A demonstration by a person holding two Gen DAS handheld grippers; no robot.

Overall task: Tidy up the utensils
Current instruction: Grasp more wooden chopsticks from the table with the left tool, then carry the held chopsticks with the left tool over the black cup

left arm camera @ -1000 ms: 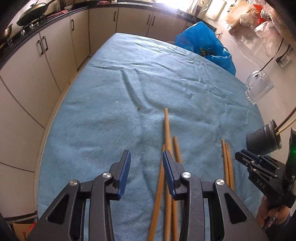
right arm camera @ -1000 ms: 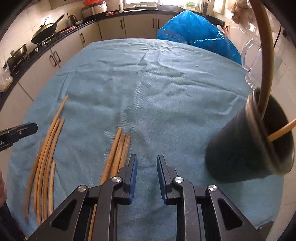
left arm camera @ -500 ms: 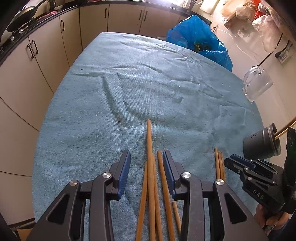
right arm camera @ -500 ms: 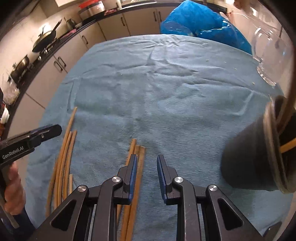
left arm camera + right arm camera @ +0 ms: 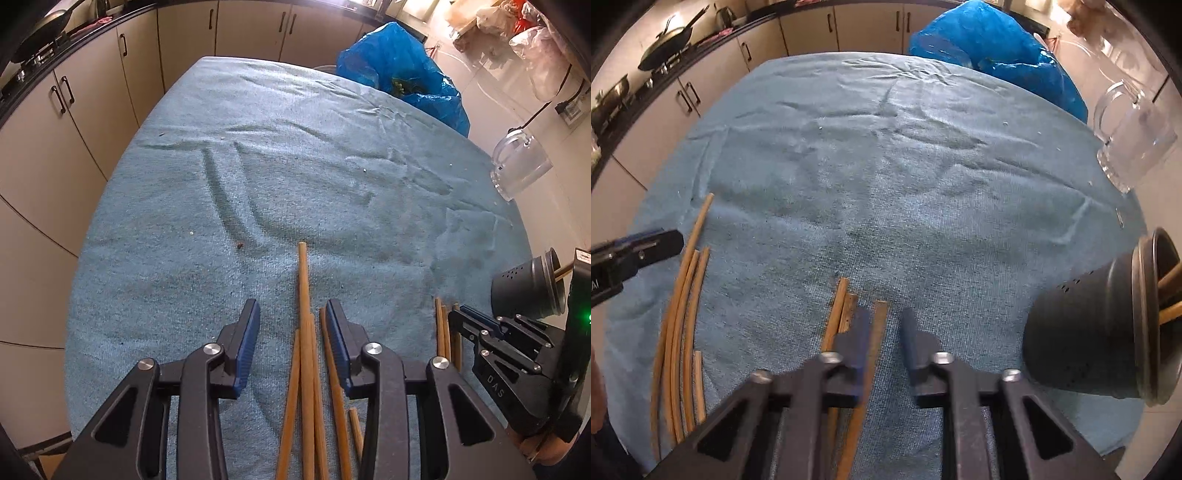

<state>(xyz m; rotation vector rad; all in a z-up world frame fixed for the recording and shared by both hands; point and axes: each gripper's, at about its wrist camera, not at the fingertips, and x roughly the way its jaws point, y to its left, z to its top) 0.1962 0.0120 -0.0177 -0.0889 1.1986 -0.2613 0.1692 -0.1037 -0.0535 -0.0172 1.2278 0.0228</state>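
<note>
Both hand-held grippers, left (image 5: 291,325) and right (image 5: 882,328), are being held open over chopsticks (image 5: 306,354) on the worktop (image 5: 295,177).

A home kitchen is shown: cream cabinets (image 5: 92,110) are set under a dark counter, a frying pan (image 5: 665,38) is kept on the stove, and a glass mug (image 5: 1134,129) is seen beside the towel-covered tabletop (image 5: 295,177).

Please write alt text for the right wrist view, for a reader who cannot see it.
The open right gripper hovers low over three wooden chopsticks lying on a blue cloth. A dark holder with chopsticks inside stands at right, more chopsticks and the left gripper at left.
</note>
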